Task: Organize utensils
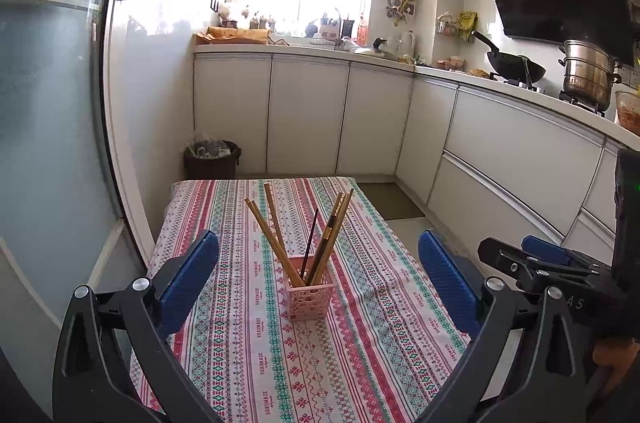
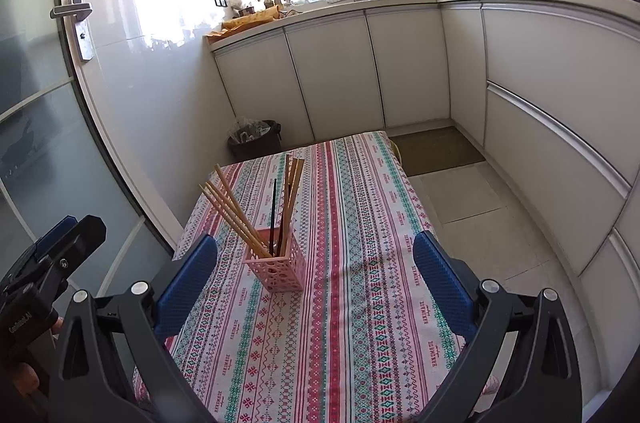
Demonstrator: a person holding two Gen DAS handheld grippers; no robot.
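Observation:
A pink perforated holder (image 1: 307,299) stands upright on the striped tablecloth (image 1: 360,363) near the table's middle. Several wooden chopsticks (image 1: 272,235) and one dark chopstick (image 1: 310,243) stand in it, fanned out. My left gripper (image 1: 318,275) is open and empty, held above the near part of the table, its blue pads either side of the holder in view. My right gripper (image 2: 316,279) is open and empty, held to the right of the holder (image 2: 276,269), which shows in the right wrist view with its chopsticks (image 2: 236,211). The right gripper also shows in the left wrist view (image 1: 532,259).
White kitchen cabinets (image 1: 304,111) run along the back and right. A dark bin (image 1: 212,159) stands behind the table by the wall. A glass door (image 1: 48,103) is at the left. A wok (image 1: 516,67) and a steel pot (image 1: 588,75) sit on the stove.

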